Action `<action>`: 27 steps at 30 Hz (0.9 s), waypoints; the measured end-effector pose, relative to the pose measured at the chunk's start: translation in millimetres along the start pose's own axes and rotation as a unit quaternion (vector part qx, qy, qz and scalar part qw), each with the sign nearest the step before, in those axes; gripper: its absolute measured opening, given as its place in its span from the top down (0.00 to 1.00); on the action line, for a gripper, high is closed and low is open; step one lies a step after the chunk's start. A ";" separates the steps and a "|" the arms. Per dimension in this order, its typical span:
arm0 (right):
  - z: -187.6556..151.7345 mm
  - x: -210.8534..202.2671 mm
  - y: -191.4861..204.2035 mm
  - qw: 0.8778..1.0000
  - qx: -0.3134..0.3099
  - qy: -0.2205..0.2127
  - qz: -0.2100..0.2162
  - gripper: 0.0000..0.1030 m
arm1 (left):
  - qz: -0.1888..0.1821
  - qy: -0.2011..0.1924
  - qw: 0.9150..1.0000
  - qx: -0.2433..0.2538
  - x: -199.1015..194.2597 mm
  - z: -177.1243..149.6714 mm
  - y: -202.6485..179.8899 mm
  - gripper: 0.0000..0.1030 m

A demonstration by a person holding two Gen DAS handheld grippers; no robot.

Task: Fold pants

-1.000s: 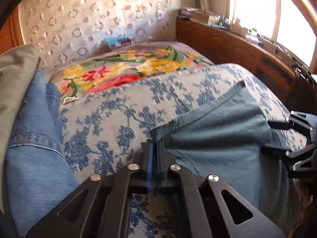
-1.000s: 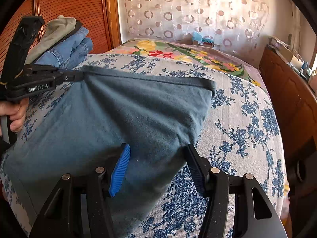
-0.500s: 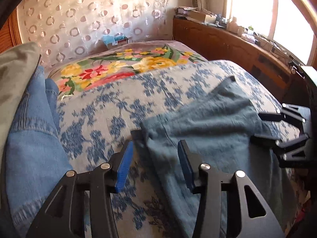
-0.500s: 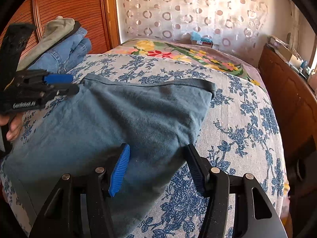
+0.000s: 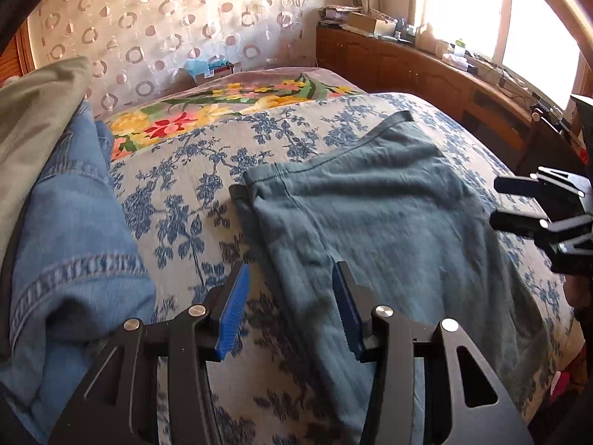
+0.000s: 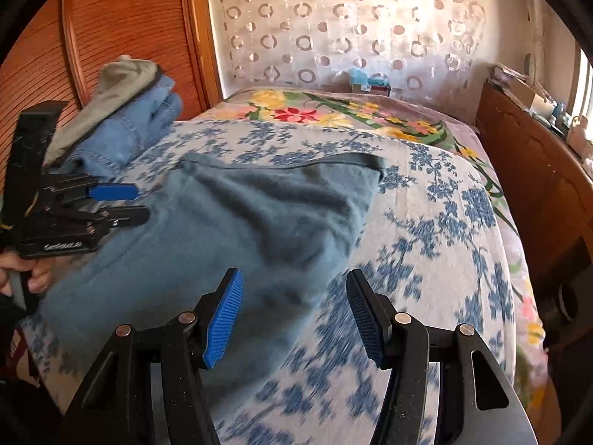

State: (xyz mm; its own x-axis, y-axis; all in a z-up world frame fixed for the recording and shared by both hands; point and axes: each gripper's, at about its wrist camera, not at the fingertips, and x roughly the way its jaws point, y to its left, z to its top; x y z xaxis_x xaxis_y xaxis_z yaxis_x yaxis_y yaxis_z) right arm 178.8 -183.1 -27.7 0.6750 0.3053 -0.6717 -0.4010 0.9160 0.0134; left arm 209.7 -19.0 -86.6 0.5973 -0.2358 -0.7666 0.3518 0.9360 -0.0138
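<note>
**Spotter:** Where are the pants, and what do your tongs have?

**Operator:** The teal pants lie folded on the bed, over its blue-flowered cover, hem edge toward the far end. Nothing is held. My left tongs are spread with empty air between the blue pads, hovering over the near left edge of the cloth. My right tongs are spread too, above the near right edge, where fabric meets cover. From the right camera I can see the left tongs side-on, both fingers apart and clear of the cloth.

**Spotter:** So which step are you in?

**Operator:** I judge one fold is laid down and released, and I'm between grips. The far corner on the left looks slightly bunched, with a dark lip showing under it.

**Spotter:** What does the next move call for?

**Operator:** Probably another fold: I need each pair of tongs on a near corner, pinching every layer, then lifting evenly so the halves meet square. Catching only the top layer is the risk; it would peel the stack open.

**Spotter:** Anything in your way?

**Operator:** A pile of folded jeans with an olive garment on top sits just left of my working area. I should keep clear of it.
</note>
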 end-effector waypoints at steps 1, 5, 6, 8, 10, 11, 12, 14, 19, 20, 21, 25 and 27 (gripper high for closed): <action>-4.5 -4.7 3.1 1.000 0.000 -0.001 0.000 0.42 | -0.001 -0.002 1.000 0.000 -2.4 -1.6 -1.3 0.54; -22.4 -17.3 11.6 1.000 0.006 0.006 0.008 0.42 | -0.005 -0.006 1.000 0.000 -14.0 -14.4 -6.8 0.54; -25.8 -19.4 12.8 1.000 0.006 0.008 0.008 0.42 | -0.005 -0.006 1.000 0.001 -16.1 -16.9 -7.9 0.54; -36.0 -25.9 16.5 1.000 0.010 0.011 0.011 0.42 | -0.007 -0.006 1.000 0.002 -20.0 -22.6 -11.4 0.54; -41.5 -31.0 20.7 1.000 0.016 0.014 0.014 0.42 | -0.008 -0.007 1.000 0.003 -24.4 -28.3 -15.0 0.54; -44.0 -33.8 22.5 1.000 0.018 0.013 0.014 0.42 | -0.008 -0.008 1.000 0.003 -27.1 -32.0 -17.3 0.54; -47.0 -37.4 23.6 1.000 0.022 0.013 0.017 0.42 | -0.008 -0.008 1.000 0.003 -29.0 -34.2 -18.4 0.54; -52.2 -44.0 24.8 0.999 0.035 0.013 0.034 0.42 | -0.008 -0.009 1.000 0.001 -33.3 -40.0 -21.6 0.54; -66.3 -56.9 30.0 0.999 0.037 0.012 0.034 0.42 | -0.010 -0.010 1.000 -0.014 -44.9 -58.7 -25.3 0.54; -68.0 -58.4 31.2 0.999 0.036 0.012 0.034 0.42 | -0.010 -0.010 1.000 -0.015 -46.0 -61.6 -25.6 0.54; -69.8 -60.3 32.5 0.999 0.034 0.011 0.033 0.43 | -0.008 -0.010 1.000 -0.017 -47.8 -65.3 -26.1 0.54; -77.9 -64.5 38.4 0.999 0.033 0.012 0.038 0.48 | -0.006 -0.013 1.000 -0.024 -53.7 -77.0 -27.1 0.54; -80.9 -63.7 38.7 0.998 0.037 0.017 0.047 0.50 | -0.004 -0.012 1.000 -0.025 -55.3 -82.3 -27.7 0.54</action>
State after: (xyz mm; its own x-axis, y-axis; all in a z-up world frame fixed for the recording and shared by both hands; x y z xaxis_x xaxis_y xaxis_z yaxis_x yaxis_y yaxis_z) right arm 70.2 -188.1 -44.3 0.6142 0.3829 -0.6900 -0.4144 0.9006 0.1309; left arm 107.6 -10.4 -96.7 0.6116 -0.2496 -0.7508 0.3207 0.9457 -0.0532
